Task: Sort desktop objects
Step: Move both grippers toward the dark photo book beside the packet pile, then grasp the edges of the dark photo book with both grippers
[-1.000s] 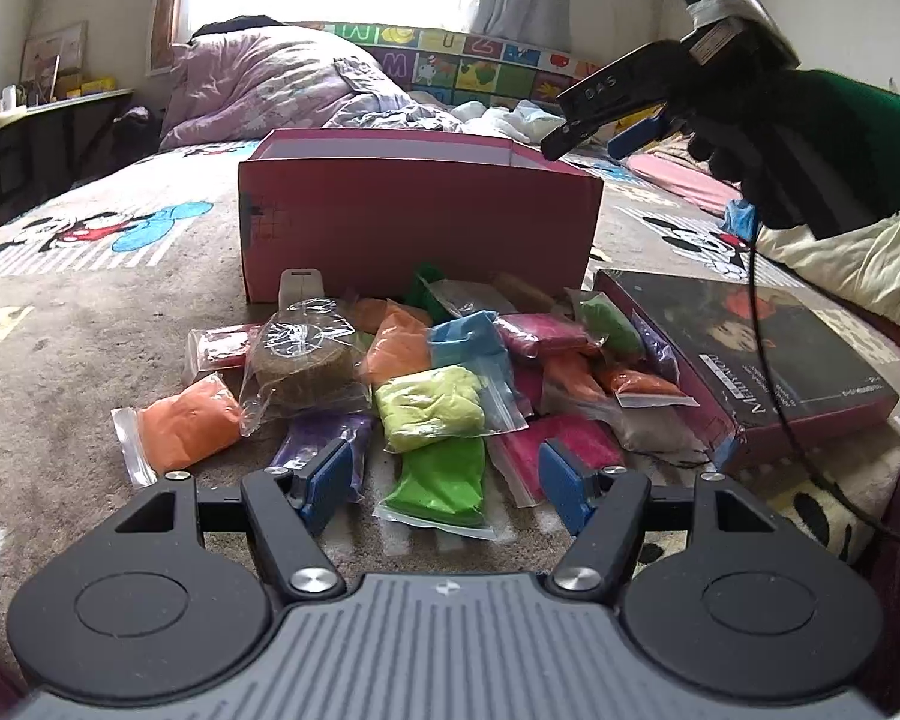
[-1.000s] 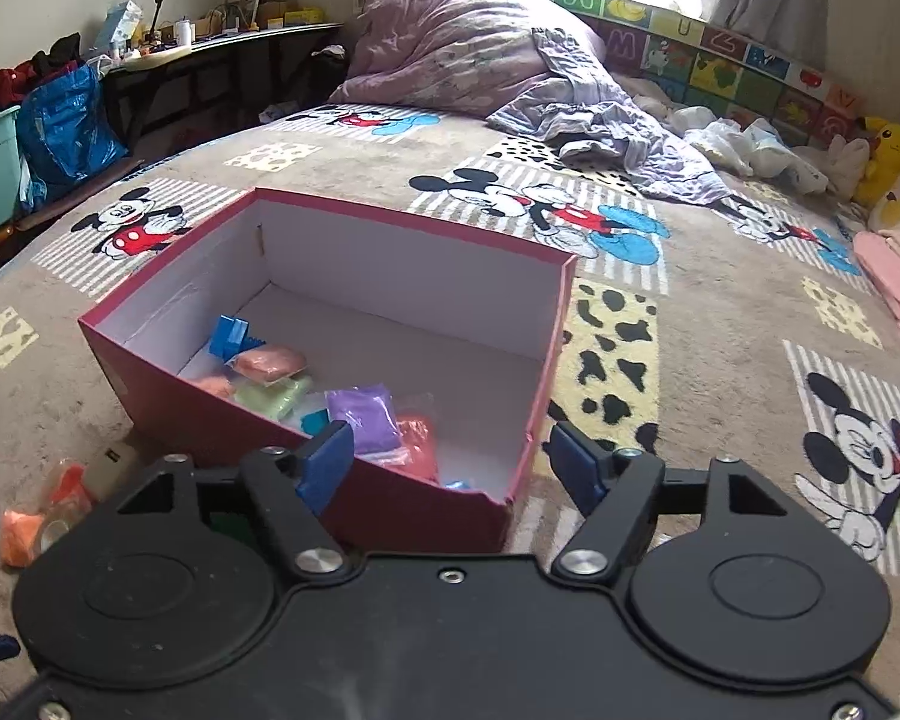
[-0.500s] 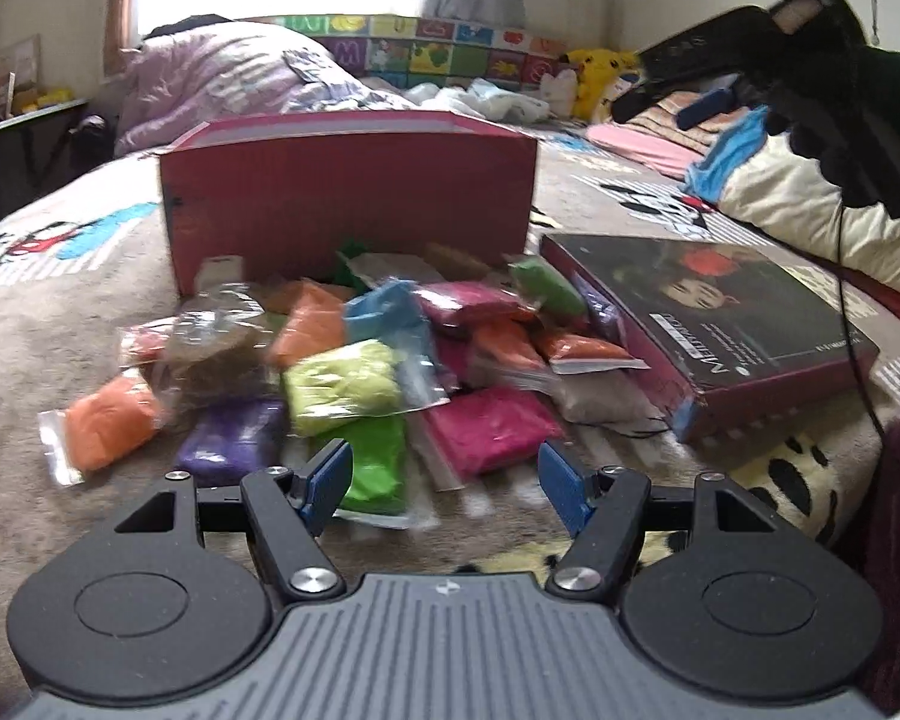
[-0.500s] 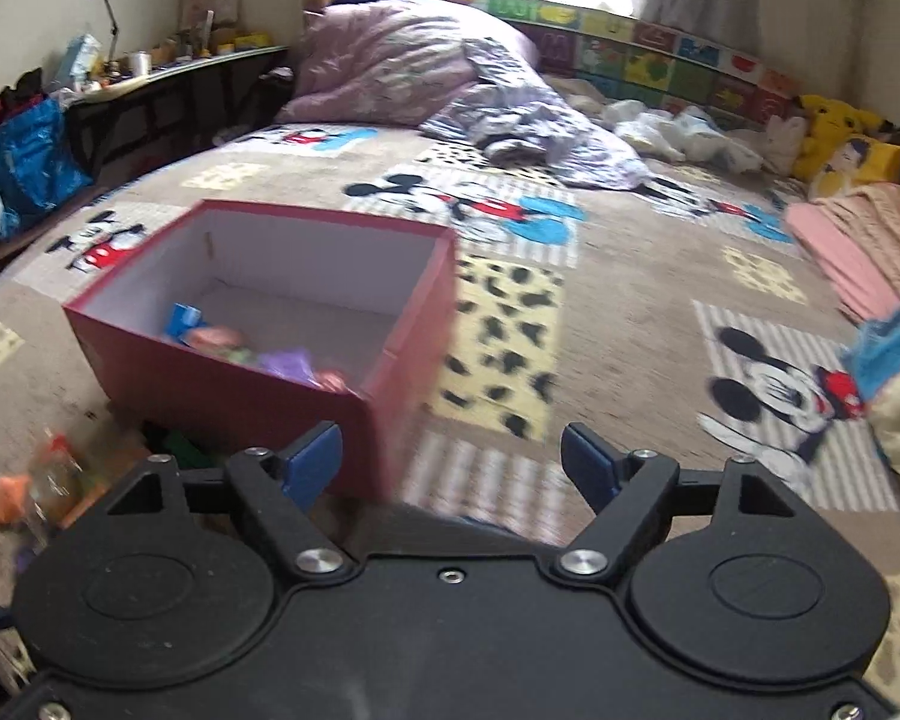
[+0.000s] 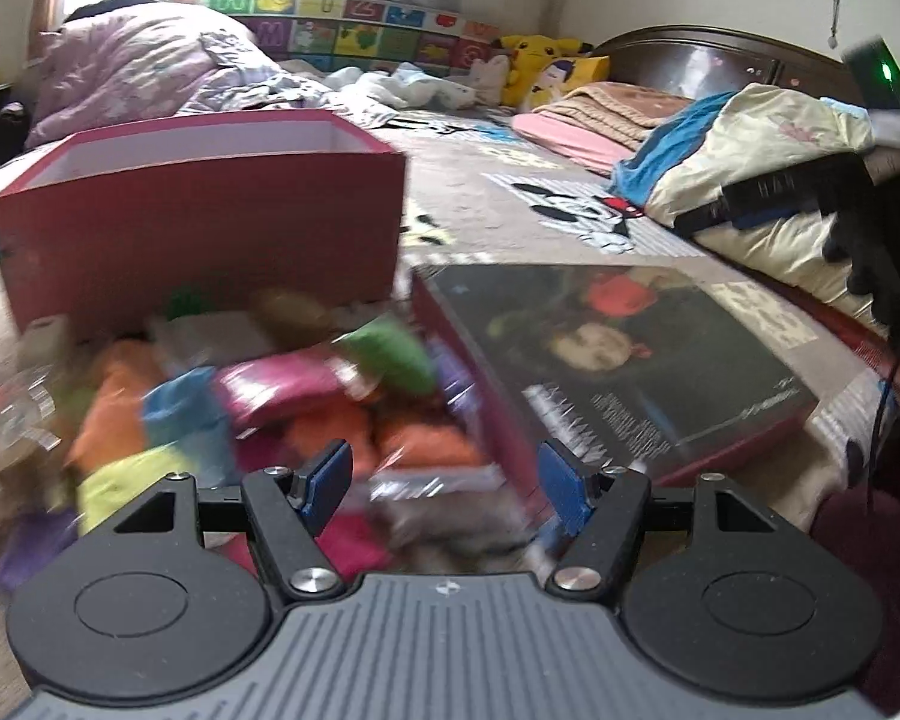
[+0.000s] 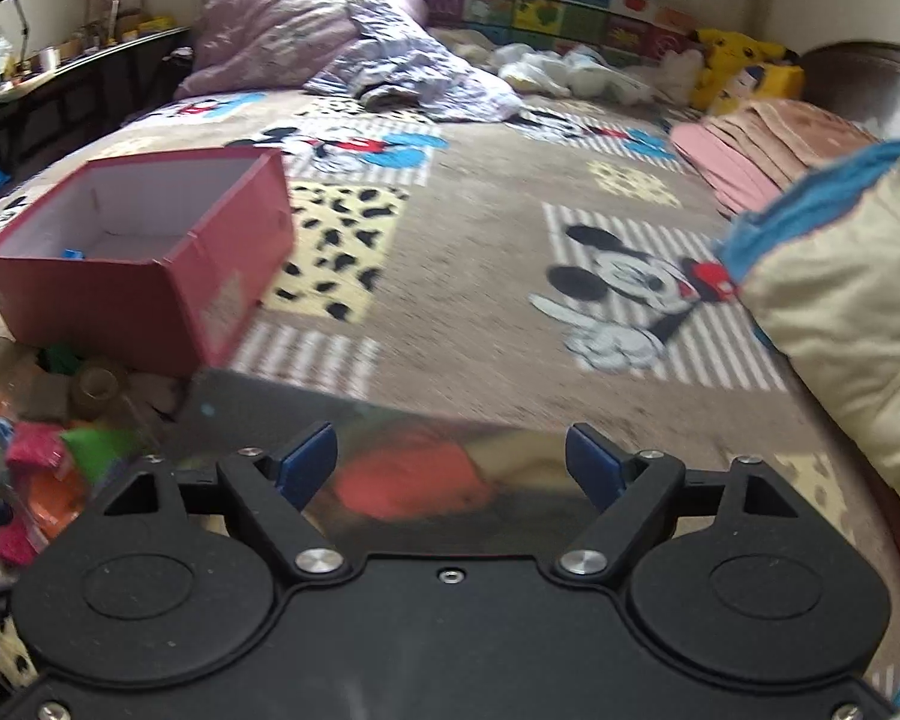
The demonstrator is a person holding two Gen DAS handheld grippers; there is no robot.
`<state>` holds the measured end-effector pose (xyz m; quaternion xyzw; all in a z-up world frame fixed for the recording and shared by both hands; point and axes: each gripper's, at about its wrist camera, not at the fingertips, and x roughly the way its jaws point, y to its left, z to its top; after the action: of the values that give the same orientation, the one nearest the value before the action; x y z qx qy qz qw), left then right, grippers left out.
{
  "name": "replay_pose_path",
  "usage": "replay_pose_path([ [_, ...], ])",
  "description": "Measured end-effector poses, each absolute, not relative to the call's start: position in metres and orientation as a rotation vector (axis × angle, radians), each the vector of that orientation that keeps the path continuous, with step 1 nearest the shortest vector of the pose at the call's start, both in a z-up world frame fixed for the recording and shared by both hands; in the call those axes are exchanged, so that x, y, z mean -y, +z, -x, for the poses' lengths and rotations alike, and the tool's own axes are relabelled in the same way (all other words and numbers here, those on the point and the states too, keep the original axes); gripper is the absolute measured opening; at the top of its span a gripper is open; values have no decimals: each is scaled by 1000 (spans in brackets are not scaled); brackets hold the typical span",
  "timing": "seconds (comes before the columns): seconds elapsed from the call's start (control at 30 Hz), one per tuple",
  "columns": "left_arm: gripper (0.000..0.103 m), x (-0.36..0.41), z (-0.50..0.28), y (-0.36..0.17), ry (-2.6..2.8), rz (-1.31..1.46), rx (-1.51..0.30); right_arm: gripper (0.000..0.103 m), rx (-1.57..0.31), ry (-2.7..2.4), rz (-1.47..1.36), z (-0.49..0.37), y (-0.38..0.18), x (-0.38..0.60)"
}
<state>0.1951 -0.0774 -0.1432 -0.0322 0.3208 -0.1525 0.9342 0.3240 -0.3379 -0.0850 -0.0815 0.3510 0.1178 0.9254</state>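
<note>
A pile of small plastic bags of coloured clay (image 5: 258, 396) lies on the bed in front of an open red box (image 5: 198, 222). My left gripper (image 5: 444, 483) is open and empty, low over the pile's right side, with orange and pink bags just ahead of its fingers. My right gripper (image 6: 450, 468) is open and empty above the glossy box lid (image 6: 426, 468). The red box (image 6: 138, 276) stands to its left with a few bags inside. The right gripper (image 5: 774, 204) also shows at the right of the left wrist view. The view is motion-blurred.
A flat dark glossy box lid (image 5: 618, 360) lies right of the pile. A cream and blue quilt (image 6: 840, 276) and folded pink blankets (image 6: 762, 144) lie at the right. A rumpled purple duvet (image 6: 306, 36) lies at the back. A cable hangs from the right gripper.
My left gripper has moved forward and right, lower over the pile. My right gripper has swung right and back from above the red box to over the box lid.
</note>
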Motion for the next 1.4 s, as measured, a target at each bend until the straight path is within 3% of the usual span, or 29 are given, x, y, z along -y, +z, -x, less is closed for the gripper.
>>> replay_pose_path([
  [0.33,68,119,-230,-146,-345,60,-671,85,-792,190,12,-316,-128,402],
  [0.43,78,124,-236,-147,-339,61,-663,85,-794,169,-50,-313,-141,421],
  [0.73,78,144,-232,-135,-357,-13,-586,85,-799,164,-202,-309,-168,458],
  [1.4,82,142,-270,-163,-347,96,-769,92,-794,380,-330,-296,-193,465],
])
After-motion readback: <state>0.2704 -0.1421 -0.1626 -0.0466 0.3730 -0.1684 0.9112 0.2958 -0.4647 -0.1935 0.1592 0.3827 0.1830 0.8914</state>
